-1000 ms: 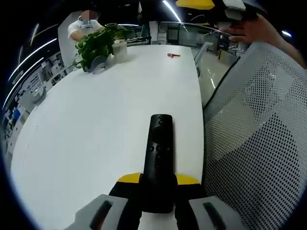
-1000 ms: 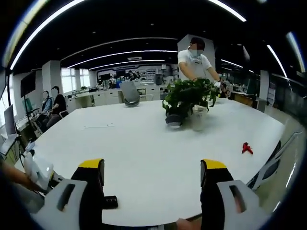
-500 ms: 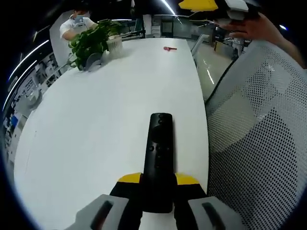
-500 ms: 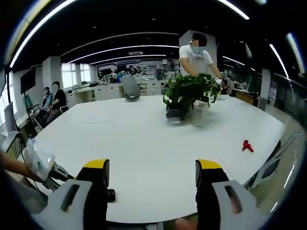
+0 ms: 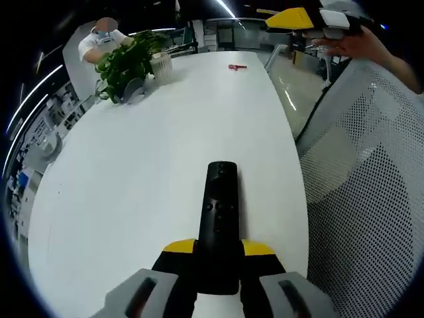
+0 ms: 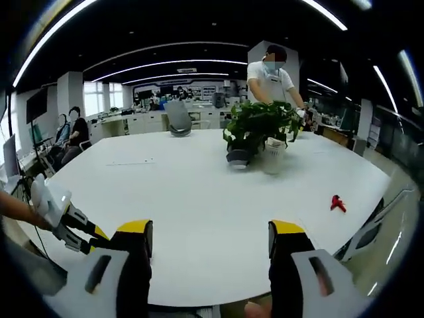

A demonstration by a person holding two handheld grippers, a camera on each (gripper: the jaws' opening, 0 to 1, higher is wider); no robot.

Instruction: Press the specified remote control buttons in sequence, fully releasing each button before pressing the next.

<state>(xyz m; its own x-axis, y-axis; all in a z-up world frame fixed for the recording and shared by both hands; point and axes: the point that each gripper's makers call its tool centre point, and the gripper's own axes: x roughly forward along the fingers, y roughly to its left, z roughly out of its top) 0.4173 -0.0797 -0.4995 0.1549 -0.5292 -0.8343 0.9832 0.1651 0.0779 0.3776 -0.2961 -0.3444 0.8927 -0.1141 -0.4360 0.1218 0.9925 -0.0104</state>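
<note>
The left gripper [image 5: 218, 262] clamped the remote [image 5: 219, 218] over the white table [image 5: 152, 146]; the right gripper [image 6: 209, 245] stood apart, office behind.

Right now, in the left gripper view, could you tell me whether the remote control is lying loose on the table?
No, the remote control is clamped between the jaws of the left gripper.

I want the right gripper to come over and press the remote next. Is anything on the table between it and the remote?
Nothing visible blocks it. The remote is clamped in the left gripper; the right gripper hangs open over bare white table. The plant and red object lie farther off.
</note>
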